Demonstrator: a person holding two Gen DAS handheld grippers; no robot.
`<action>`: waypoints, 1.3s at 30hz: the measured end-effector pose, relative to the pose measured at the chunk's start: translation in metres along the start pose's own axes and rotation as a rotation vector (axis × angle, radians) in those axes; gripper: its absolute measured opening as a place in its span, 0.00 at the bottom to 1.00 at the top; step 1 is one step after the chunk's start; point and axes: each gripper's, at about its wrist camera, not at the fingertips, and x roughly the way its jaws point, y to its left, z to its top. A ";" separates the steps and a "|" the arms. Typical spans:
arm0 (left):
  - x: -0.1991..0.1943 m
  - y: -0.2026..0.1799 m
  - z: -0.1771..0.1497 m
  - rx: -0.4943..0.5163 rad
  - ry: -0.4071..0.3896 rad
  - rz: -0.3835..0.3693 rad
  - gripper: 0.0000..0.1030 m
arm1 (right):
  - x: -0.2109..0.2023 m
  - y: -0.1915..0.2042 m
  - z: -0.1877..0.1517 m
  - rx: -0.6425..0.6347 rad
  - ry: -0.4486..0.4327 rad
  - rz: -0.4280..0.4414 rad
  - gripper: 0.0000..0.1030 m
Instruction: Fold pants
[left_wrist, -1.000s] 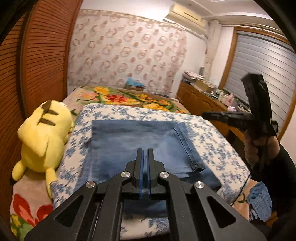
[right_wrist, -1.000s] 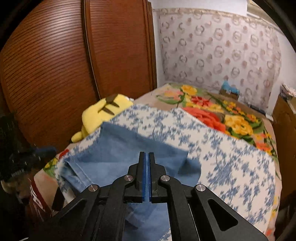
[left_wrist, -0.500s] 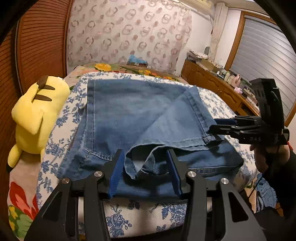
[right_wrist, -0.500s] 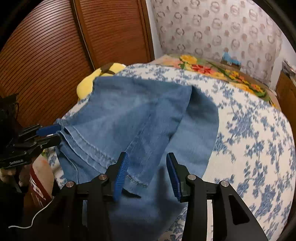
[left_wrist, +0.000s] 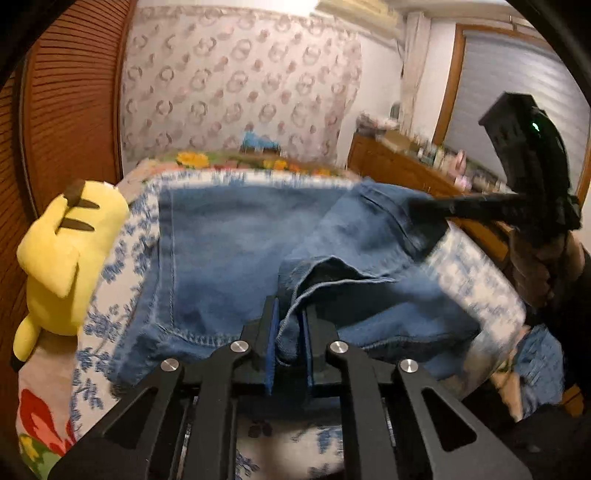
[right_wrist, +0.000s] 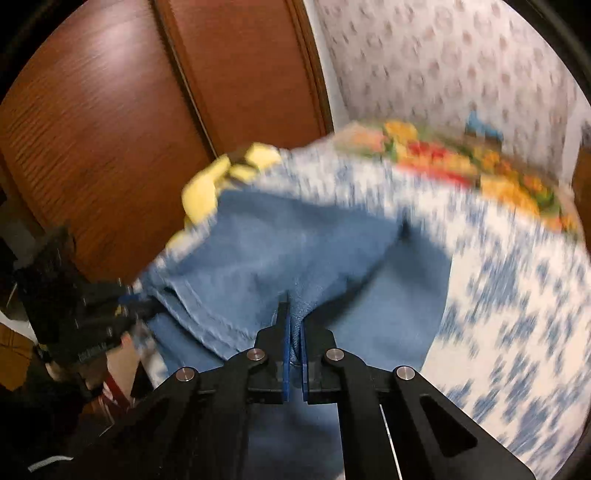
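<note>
Now both grippers, left (left_wrist: 289, 332) and right (right_wrist: 294, 334), pinch bunched blue jeans (left_wrist: 229, 258).

The blue denim pants (left_wrist: 229, 258) lie spread across a bed with a flowered cover (left_wrist: 122, 254), folded over on themselves (stitched hems and seams showing). Their near edge is bunched and lifted, a fold rising at the front and another at the right.
</note>
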 end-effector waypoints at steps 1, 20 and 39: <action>-0.011 -0.002 0.005 -0.012 -0.026 -0.019 0.12 | -0.009 0.004 0.012 -0.019 -0.031 -0.009 0.04; -0.026 0.025 -0.016 -0.077 0.014 0.053 0.12 | 0.088 0.066 0.097 -0.122 -0.015 -0.015 0.03; -0.009 0.055 -0.031 -0.131 0.078 0.141 0.46 | 0.064 0.045 0.099 -0.093 -0.075 -0.095 0.45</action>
